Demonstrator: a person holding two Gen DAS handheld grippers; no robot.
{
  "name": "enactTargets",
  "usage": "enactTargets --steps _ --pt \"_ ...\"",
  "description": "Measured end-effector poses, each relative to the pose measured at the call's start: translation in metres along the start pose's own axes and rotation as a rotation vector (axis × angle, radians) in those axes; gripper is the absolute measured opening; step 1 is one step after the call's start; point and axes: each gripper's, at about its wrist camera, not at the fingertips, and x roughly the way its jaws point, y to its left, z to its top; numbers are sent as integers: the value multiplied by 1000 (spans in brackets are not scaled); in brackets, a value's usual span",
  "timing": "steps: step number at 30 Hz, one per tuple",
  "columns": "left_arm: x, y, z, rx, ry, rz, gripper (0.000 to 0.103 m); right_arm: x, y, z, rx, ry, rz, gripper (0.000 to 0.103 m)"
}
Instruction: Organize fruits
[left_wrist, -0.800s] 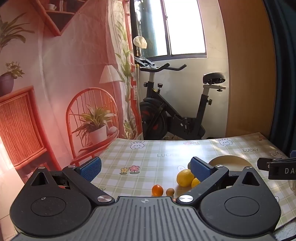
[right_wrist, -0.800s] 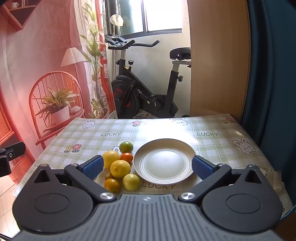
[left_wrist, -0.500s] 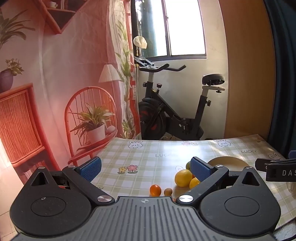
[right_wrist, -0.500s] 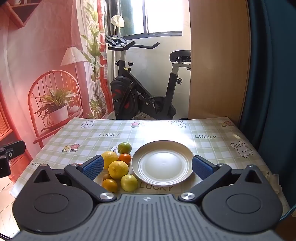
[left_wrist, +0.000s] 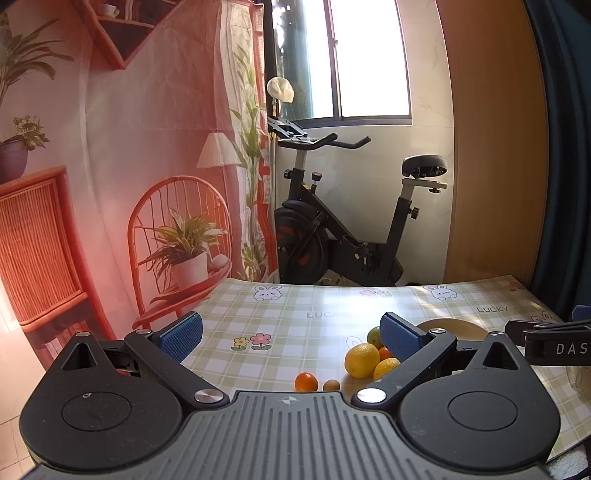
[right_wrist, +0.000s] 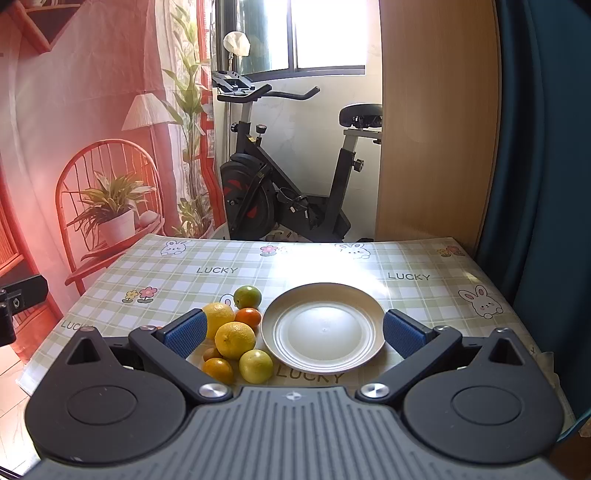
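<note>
My right gripper (right_wrist: 293, 328) hangs above the near edge of the tabletop (right_wrist: 424, 258) with its blue pads spread as wide as they go and nothing between them. Just past it sits the white plate (right_wrist: 323, 328), bare, near the middle of the near edge. Touching the plate's left rim is the cluster of fruits: a big lemon (right_wrist: 235, 339), another lemon (right_wrist: 218, 317) behind it, a small orange (right_wrist: 248, 318), a green citrus (right_wrist: 247, 297) farthest back, a yellow-green fruit (right_wrist: 255, 365) and an orange (right_wrist: 218, 370) nearest me.

My left gripper (left_wrist: 290, 334) is also fully open and holds nothing, over the tabletop's left near part. One orange (left_wrist: 306, 381) and a tiny brown fruit (left_wrist: 331, 385) show just beyond its body.
</note>
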Motion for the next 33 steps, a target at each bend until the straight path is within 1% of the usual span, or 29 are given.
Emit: enactTargets --steps 14,33 --pt "-3 1 -3 -9 -20 -16 103 1 -5 1 4 -7 -6 103" --pt "-1 3 -5 -21 -14 -31 103 0 -2 0 1 -12 -11 103"
